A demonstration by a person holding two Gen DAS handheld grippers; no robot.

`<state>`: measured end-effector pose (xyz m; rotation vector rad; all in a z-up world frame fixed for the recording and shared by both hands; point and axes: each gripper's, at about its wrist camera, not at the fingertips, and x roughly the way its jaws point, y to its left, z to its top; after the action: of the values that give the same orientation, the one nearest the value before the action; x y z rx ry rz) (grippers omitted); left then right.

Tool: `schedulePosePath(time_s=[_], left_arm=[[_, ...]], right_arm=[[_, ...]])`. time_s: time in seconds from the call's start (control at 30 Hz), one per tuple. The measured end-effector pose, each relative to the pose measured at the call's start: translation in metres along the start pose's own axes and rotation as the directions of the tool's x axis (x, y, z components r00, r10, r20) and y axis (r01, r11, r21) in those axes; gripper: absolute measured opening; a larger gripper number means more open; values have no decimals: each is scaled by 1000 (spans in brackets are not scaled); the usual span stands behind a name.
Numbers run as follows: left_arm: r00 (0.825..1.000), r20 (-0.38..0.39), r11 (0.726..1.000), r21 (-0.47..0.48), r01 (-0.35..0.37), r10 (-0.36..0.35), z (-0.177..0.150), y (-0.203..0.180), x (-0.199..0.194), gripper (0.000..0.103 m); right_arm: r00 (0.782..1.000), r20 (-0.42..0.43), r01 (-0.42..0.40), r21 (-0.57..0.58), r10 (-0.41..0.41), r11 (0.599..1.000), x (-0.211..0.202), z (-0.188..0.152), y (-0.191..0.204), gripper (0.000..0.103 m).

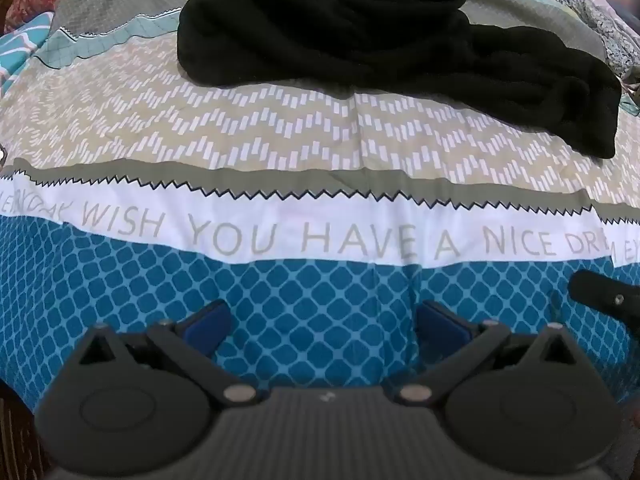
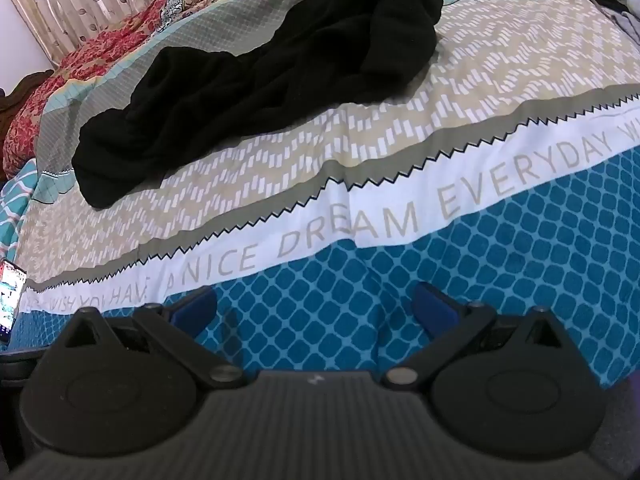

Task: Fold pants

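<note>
Bare bedspread [image 1: 320, 152] lies open up to the crumpled pants [image 1: 360, 40].

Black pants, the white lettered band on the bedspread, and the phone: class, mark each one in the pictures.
black pants [image 1: 360, 40]: left wrist view, middle of the bunched fabric.
white lettered band [image 2: 400, 216]: right wrist view, on the white strip by the word DREAM.
phone [image 2: 10, 300]: right wrist view, its lit screen at the left edge.

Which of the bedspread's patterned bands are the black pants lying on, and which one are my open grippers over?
The black pants lie across the grey and beige zigzag bands, beyond the lettered white stripe. Both the left gripper and right gripper hover over the blue lattice band.
</note>
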<state>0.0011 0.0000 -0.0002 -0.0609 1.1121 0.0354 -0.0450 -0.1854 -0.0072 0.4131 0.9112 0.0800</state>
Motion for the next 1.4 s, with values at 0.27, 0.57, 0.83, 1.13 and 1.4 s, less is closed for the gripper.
schedulePosePath(time_s=[0.27,0.57,0.83,1.13,1.4], left_arm=[[1000,22,1000,16,15,-16,2,2,-4,103],[978,206,982,-170,77,-41,56,77,-31,97],[967,253,955,-295,43,34,155,124,27,100],[984,178,974,-222,53,-13,179,95,57,12],[848,444,892,-196,408,-290,176,135,-95,12]], right_arm=[[1000,3,5,-13,-5,1000,-1,0,1,103],[992,126,11,-12,-10,1000,-19,26,-20,66],[969,241,41,53,-53,998,-13,85,-58,69],[980,190,58,29,-62,998,55,130,-53,22],[879,474,-81,36,54,996,-65,169,-53,10]])
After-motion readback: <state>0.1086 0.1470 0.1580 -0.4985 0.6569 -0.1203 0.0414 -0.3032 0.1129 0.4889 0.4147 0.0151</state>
